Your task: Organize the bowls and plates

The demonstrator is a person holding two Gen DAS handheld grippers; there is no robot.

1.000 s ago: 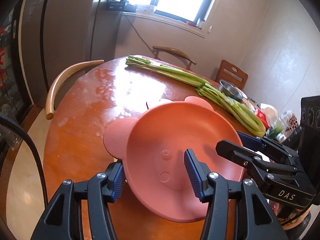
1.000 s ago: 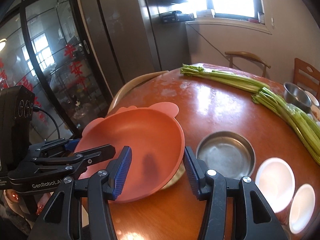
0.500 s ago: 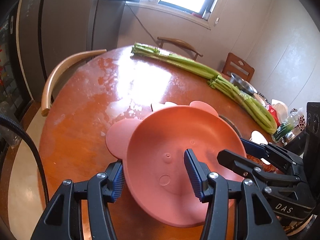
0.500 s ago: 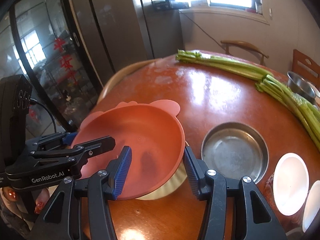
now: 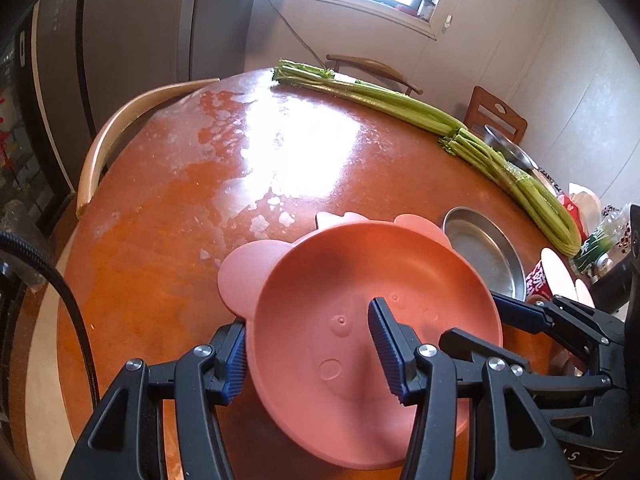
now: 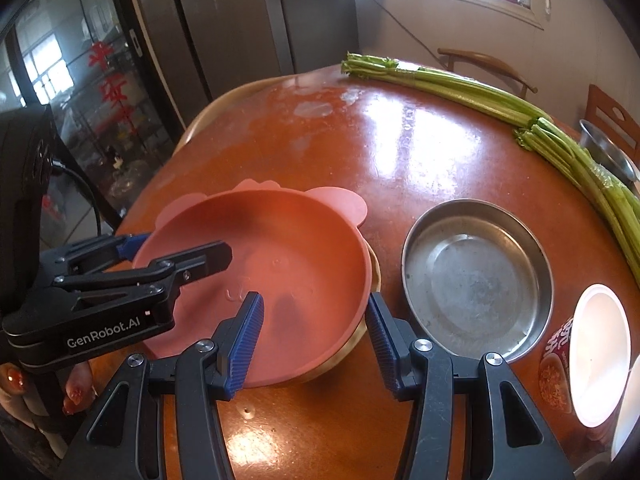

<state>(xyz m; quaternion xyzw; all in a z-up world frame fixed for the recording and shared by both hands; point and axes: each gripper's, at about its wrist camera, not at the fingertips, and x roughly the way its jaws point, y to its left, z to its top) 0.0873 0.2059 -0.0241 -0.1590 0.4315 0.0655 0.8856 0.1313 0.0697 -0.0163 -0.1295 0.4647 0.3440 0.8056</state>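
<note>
Two hand-held grippers hold a pink bear-eared plate above a round wooden tabletop.

The left hand-held gripper (image 5: 308,354) straddles the near-left rim of the pink plate (image 5: 360,304), one blue pad outside the rim and one inside the dish. The right hand-held gripper (image 6: 314,338) straddles the plate's opposite rim in the same way; whether either set of pads presses the rim I cannot tell. A tan dish (image 6: 362,336) peeks out from beneath the plate. Just right of the right hand-held gripper a steel plate (image 6: 478,280) sits on the tabletop (image 6: 400,160), with a white bowl (image 6: 598,354) further right. Celery stalks (image 6: 460,88) lie far ahead.
</note>
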